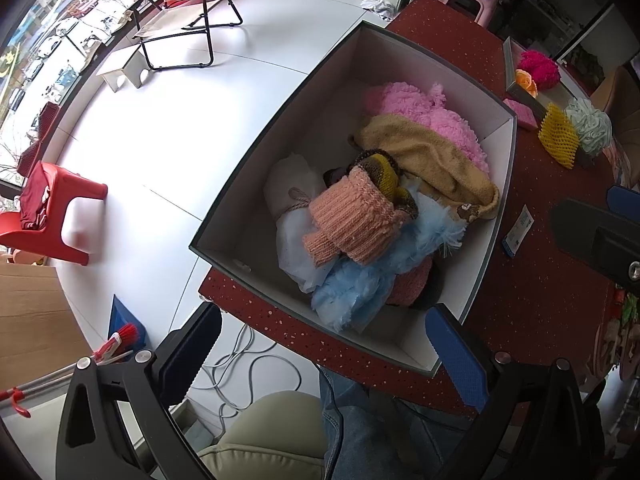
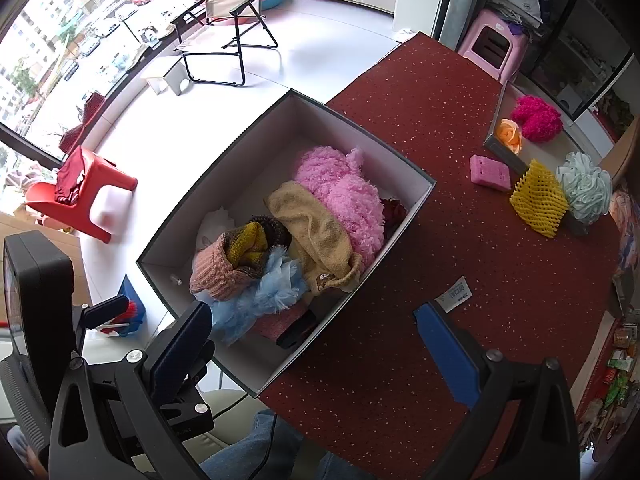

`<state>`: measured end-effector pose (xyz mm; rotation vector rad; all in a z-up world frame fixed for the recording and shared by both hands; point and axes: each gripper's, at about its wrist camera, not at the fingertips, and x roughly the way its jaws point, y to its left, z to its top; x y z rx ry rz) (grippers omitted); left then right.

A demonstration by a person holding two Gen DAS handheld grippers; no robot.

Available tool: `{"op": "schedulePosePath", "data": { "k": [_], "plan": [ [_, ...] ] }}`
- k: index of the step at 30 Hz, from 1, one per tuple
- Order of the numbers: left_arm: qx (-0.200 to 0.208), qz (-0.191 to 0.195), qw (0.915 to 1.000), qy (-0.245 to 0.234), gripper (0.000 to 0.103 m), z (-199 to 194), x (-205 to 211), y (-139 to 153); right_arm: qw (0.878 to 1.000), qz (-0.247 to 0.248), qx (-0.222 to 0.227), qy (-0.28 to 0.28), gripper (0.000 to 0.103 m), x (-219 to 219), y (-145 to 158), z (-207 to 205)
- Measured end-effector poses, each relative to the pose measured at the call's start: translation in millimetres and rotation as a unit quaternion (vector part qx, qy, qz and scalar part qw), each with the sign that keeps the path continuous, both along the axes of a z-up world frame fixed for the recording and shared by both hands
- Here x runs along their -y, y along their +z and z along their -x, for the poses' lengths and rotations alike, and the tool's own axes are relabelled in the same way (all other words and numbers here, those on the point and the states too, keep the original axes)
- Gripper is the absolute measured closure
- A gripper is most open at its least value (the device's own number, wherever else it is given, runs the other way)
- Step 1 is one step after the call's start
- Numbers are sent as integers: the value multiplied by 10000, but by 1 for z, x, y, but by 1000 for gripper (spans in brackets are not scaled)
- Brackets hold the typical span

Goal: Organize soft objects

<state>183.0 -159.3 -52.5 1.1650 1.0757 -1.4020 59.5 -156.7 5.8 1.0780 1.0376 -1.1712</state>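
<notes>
Both tongs stand wide apart and hold nothing. The left tongs (image 1: 324, 344) hang over the near corner of the box (image 1: 500, 216), one finger past its edge above the floor, the other over the near wall. Just ahead of them the box is heaped with soft things: a blue fluffy piece (image 1: 360, 280) nearest, a peach knit hat (image 1: 352, 220) on top of it, a yellow and brown knit piece (image 1: 384, 176) tucked into the hat, then a tan towel (image 1: 432, 160) and a pink fuzzy piece (image 1: 424, 108) at the far end. The right tongs (image 2: 316, 340) straddle the box's near right wall above the red table (image 2: 440, 120). Ahead and to their right lie a pink sponge (image 2: 490, 172), a yellow mesh sleeve (image 2: 538, 200) and a pale green bath puff (image 2: 586, 188), close together, with a magenta puff (image 2: 536, 118) and an orange rose (image 2: 509, 133) in a tray (image 2: 505, 156) behind. A small paper label (image 2: 456, 294) lies just beyond the right finger; its print is too small to read.
</notes>
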Motion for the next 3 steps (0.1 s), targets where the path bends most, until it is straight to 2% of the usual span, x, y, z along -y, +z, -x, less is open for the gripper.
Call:
{"op": "schedulePosePath", "data": {
  "k": [3],
  "plan": [
    [-63, 34, 9999, -83, 0, 1, -1, 2, 10000, -18, -9, 10, 0, 0, -1, -1]
  ]
}}
